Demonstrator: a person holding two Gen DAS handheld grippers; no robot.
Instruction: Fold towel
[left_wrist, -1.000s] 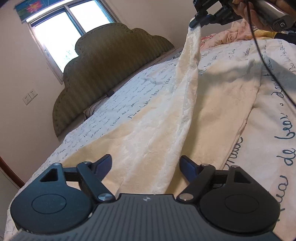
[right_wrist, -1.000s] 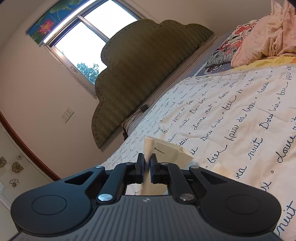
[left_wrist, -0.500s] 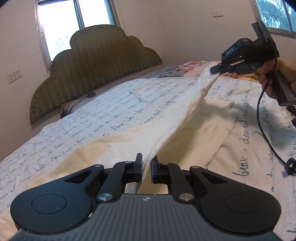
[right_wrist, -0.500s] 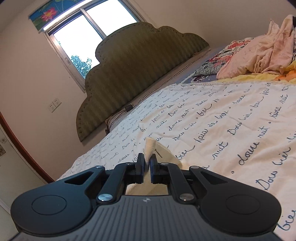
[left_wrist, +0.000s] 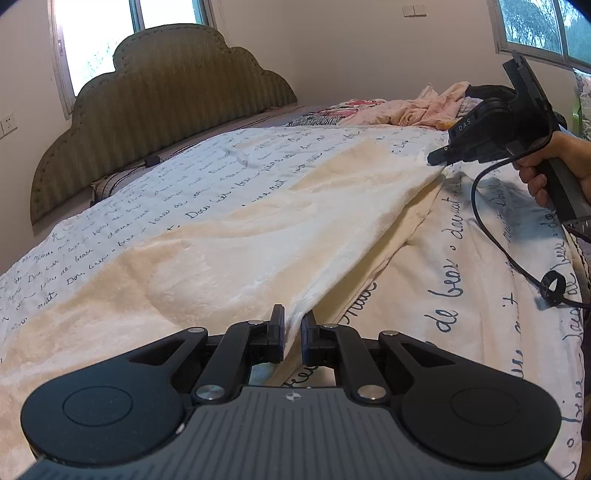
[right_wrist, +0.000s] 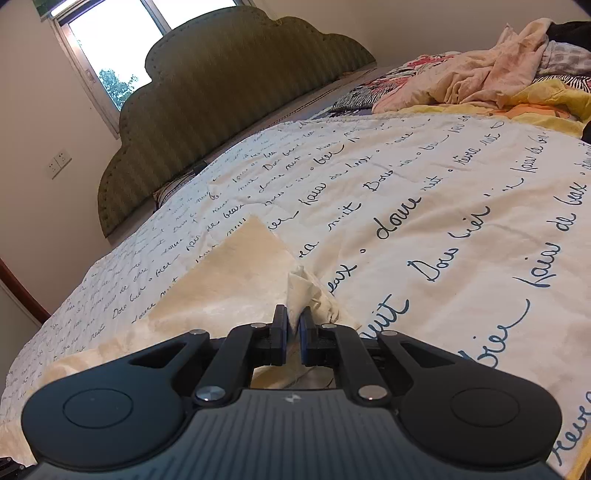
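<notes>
A cream towel (left_wrist: 236, 254) lies spread over the bed, its near edge lifted in a ridge that runs from one gripper to the other. My left gripper (left_wrist: 292, 334) is shut on the towel's near corner, the cloth pinched between its fingers. In the left wrist view my right gripper (left_wrist: 437, 158), held by a hand, pinches the far corner low over the bed at the right. The right wrist view shows that gripper (right_wrist: 292, 330) shut on a bunched towel corner (right_wrist: 301, 291), with the rest of the towel (right_wrist: 236, 280) lying flat to its left.
The bed is covered by a white sheet with dark script (left_wrist: 476, 280). An olive scalloped headboard (left_wrist: 162, 110) stands at the far left. Crumpled pink and yellow bedding (right_wrist: 491, 77) is heaped at the far right. A black cable (left_wrist: 517, 258) trails from the right gripper across the sheet.
The left gripper went from open to shut on the towel's near corner. The right gripper came down from high in the air to just above the bed, and the hanging towel now lies mostly flat.
</notes>
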